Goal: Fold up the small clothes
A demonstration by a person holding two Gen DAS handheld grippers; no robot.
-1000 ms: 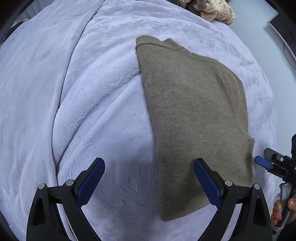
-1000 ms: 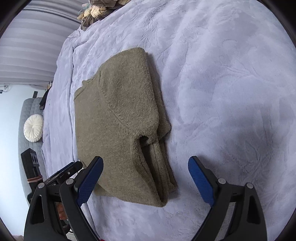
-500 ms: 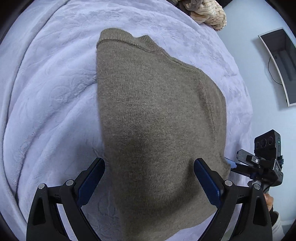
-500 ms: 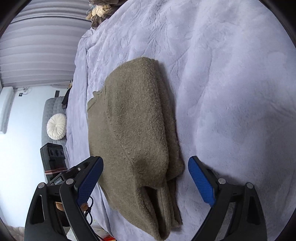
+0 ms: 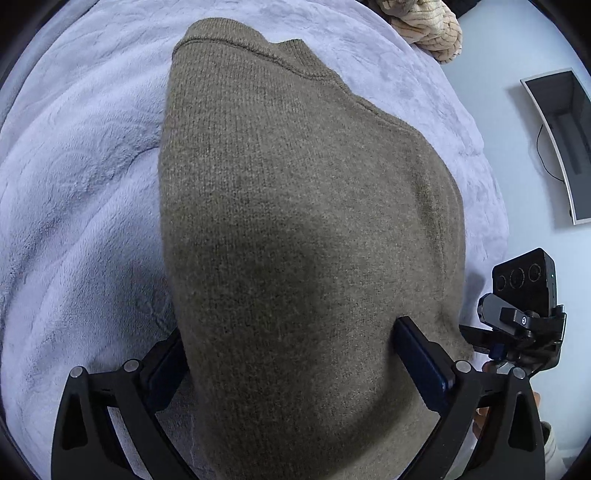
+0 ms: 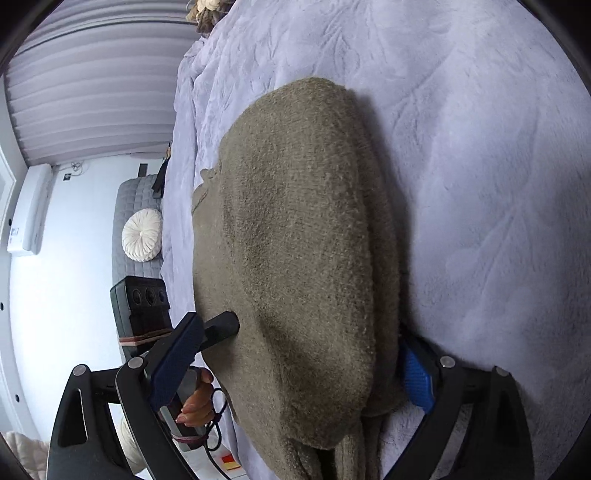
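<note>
An olive-brown knitted sweater (image 5: 295, 221) lies folded on a lavender plush blanket (image 5: 74, 184), collar end away from me. My left gripper (image 5: 288, 332) is open and straddles the sweater's near end; its left finger is partly hidden by the knit. In the right wrist view the same sweater (image 6: 303, 240) shows its stacked folded layers along the right side. My right gripper (image 6: 299, 332) is open too, with the sweater's end bulging between its blue pads (image 6: 415, 380). The left gripper's black fingertip (image 6: 221, 328) touches the sweater's left edge. The right gripper (image 5: 517, 325) sits just right of the sweater.
A pile of beige knitted clothes (image 5: 428, 29) lies at the far end of the bed. A screen (image 5: 561, 144) hangs on the wall to the right. Beyond the bed edge are a grey sofa with a round white cushion (image 6: 142, 234) and a curtain (image 6: 92, 74). A hand (image 6: 195, 402) holds the left gripper.
Both grippers have moved forward and down onto the sweater's near end. It now fills the space between each pair of fingers, where before the fingers stood short of it.
</note>
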